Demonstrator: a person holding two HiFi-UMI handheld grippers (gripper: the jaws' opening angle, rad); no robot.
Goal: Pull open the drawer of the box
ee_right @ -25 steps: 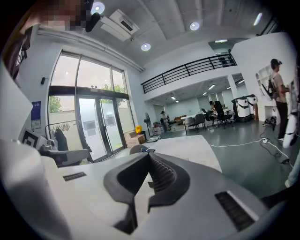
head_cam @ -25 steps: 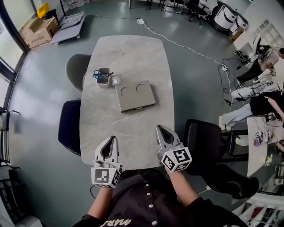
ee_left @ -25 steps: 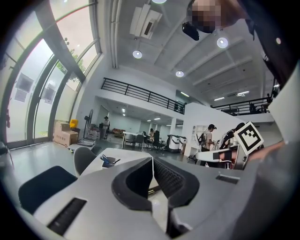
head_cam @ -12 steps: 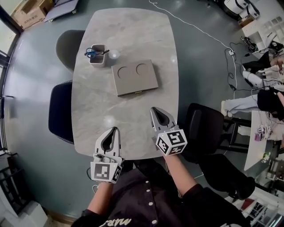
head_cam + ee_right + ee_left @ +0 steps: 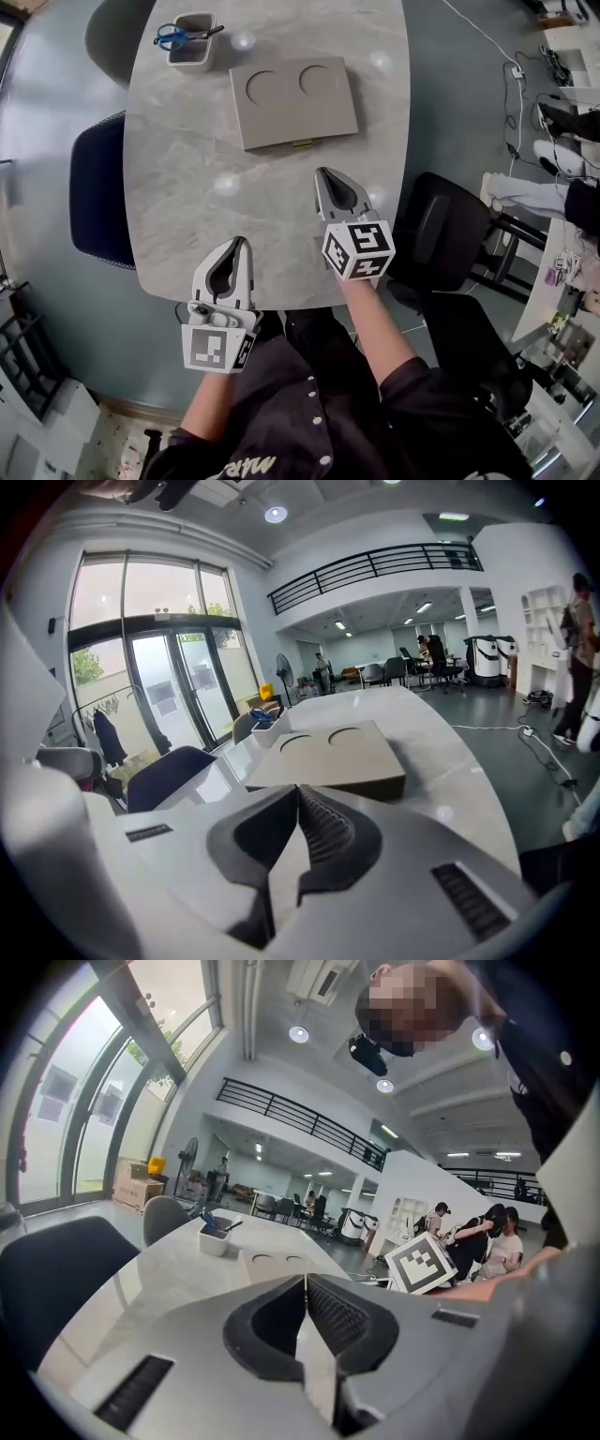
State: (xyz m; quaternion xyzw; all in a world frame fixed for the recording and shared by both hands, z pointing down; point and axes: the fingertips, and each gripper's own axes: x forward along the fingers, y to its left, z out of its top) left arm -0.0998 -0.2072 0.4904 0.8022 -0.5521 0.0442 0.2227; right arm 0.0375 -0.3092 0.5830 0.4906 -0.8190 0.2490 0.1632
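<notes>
The pale grey, wedge-shaped left gripper (image 5: 242,241) and right gripper (image 5: 322,172) have black ribbed pads; each bears a white cube (image 5: 358,249) with black square markers. The person wears a black top (image 5: 281,384) with white buttons (image 5: 312,395).

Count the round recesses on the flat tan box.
2, both in the top of the flat tan box, toward its far edge: the left recess and the right recess. Top uncovered; none seem hidden.
</notes>
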